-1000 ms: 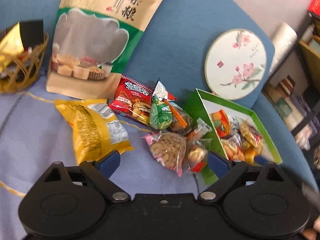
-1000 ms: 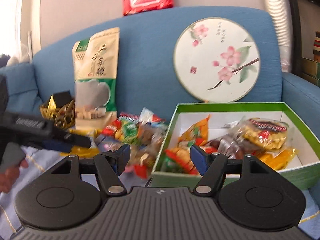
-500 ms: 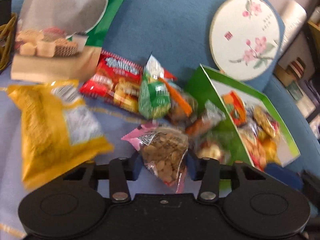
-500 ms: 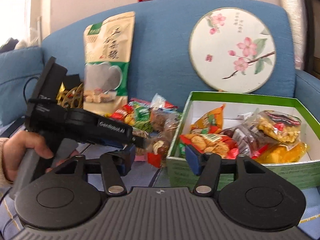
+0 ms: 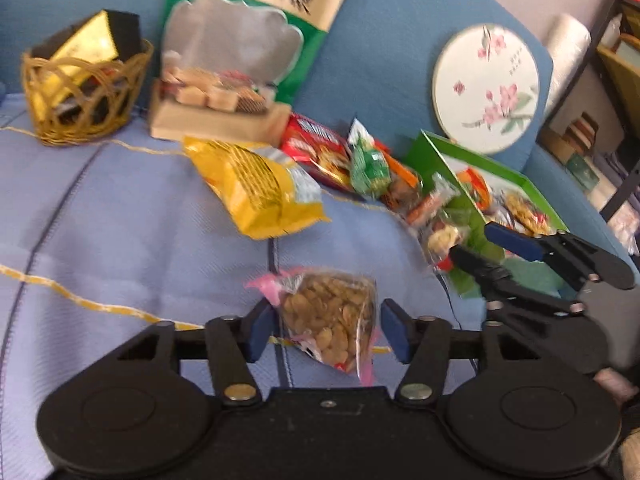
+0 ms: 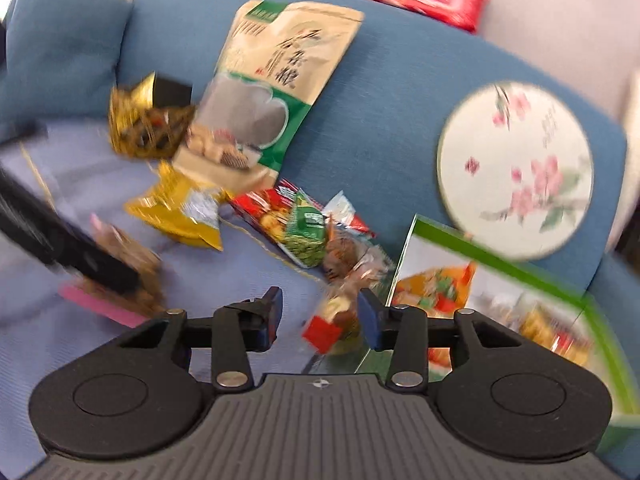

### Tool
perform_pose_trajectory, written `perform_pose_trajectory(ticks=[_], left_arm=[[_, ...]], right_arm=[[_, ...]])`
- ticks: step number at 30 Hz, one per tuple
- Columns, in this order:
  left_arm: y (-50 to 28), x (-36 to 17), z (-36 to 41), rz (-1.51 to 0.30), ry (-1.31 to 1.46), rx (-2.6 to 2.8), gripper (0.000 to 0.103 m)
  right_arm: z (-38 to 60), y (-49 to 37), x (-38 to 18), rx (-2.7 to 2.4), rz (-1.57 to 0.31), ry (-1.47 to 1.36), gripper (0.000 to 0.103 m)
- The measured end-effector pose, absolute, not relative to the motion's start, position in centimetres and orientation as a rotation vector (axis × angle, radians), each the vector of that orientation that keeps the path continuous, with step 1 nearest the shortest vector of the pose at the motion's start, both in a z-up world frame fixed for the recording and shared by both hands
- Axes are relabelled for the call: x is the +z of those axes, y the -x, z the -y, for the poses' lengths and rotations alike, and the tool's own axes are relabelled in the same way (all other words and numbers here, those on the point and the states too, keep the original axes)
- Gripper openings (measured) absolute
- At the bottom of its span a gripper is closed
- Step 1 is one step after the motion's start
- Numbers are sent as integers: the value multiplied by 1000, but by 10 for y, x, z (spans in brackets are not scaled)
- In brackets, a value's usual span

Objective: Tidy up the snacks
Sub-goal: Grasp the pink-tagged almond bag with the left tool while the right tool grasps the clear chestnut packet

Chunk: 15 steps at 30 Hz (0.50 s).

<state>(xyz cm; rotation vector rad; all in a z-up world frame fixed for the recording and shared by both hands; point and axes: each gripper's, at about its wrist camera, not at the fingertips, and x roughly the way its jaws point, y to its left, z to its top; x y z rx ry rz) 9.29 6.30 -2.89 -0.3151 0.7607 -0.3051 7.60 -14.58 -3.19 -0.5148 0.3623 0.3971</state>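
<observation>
While motion blur is smearing most of the right wrist view, the left gripper (image 5: pixel 326 330) is straddling a clear packet of nuts (image 5: pixel 334 322) with pink sealed ends, its blue pads (image 5: pixel 260 330) standing on either side of the packet with visible gaps, so the tongs are standing parted rather than clamping; whether the packet is lying on the cover or lifted cannot be told; the right gripper (image 6: pixel 320 320) is likewise standing parted, a small red-ended packet (image 6: pixel 332 326) blurring between its pads beside the green box (image 6: pixel 600 320); the box contents are too smeared to identify; behind, a yellow bag (image 5: pixel 256 188), a red packet (image 5: pixel 316 148) and a green packet (image 5: pixel 370 168) are lying in a loose row; a tall grain-snack pouch (image 5: pixel 244 52) is leaning on the backrest beside a wicker basket (image 5: pixel 84 96); a round floral fan (image 5: pixel 486 88) is leaning behind the box; a lilac cover (image 5: pixel 120 220) is spreading over the blue sofa (image 5: pixel 384 40); shelving (image 5: pixel 616 80) is being cut off at the right edge.
</observation>
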Motion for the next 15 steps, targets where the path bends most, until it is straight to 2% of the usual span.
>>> perform_pose_trajectory(ticks=[3,6,7,8,9,10,11,12,13,15], left_arm=[[-92,-28,-64,-728,322,-301,87],[-95,-32,-64,-728,333,-313,95],[-96,-33,-64,-724,336,-313,100],[-98,-35,-64,-721,338,-311,101],[-100,-38,-65,-718,341,-312,97],[-101,-40,-66,-717,345,-322,82],[-102,-42,-67,-719,347,-336,72],[-102,-44,-70,-717,358,-353,68],[-102,-46,-73,-714,374,-358,68],[-103,-50,-78,-722,395,-360,77]], right_arm=[[130,-83,-45,358,-336,659,63],[124,-84,-57,329,-324,742,59],[123,-82,-58,332,-317,766,52],[121,-80,-58,340,-323,783,49],[122,-79,-53,355,-335,765,45],[125,-77,-45,384,-358,707,33],[130,-75,-34,426,-390,625,27],[135,-72,-25,468,-420,536,26],[143,-71,-17,512,-458,437,26],[158,-68,-5,620,-541,254,26]])
